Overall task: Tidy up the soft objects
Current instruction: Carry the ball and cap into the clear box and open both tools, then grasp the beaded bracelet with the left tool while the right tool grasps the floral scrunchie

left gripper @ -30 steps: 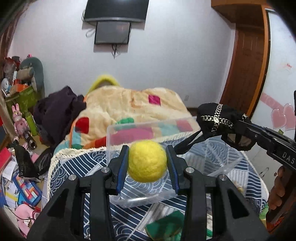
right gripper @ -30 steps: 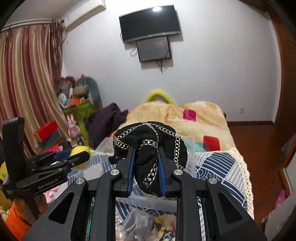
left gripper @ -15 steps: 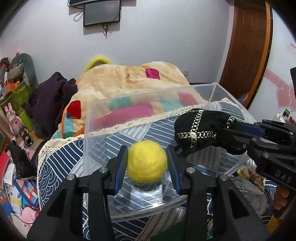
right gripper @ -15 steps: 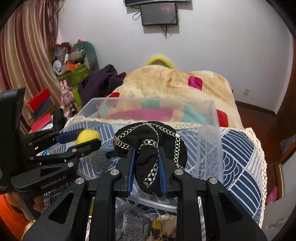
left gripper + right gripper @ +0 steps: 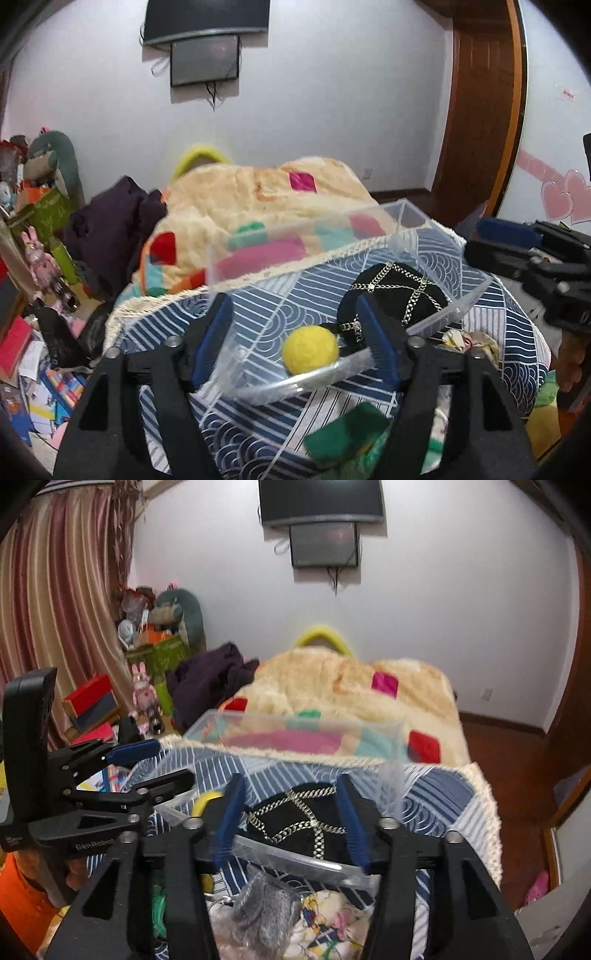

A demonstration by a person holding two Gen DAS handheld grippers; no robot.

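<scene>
The bed, spread with a navy wave-patterned quilt, carries a clear, rigid plastic bin straight ahead of both tools. Inside it lie a black fabric pouch with silver chain trim and, nearer the left tool, a fuzzy yellow felt ball. Both the left tool and the right tool stand wide open and empty, so this looks like the release step; next likely means fetching the crumpled fabrics below the right tool.

Light: even, soft indoor brightness, faint shadows.
Blur: right wrist view slightly smeared.
Edges: fisheye bending, black corners.
</scene>
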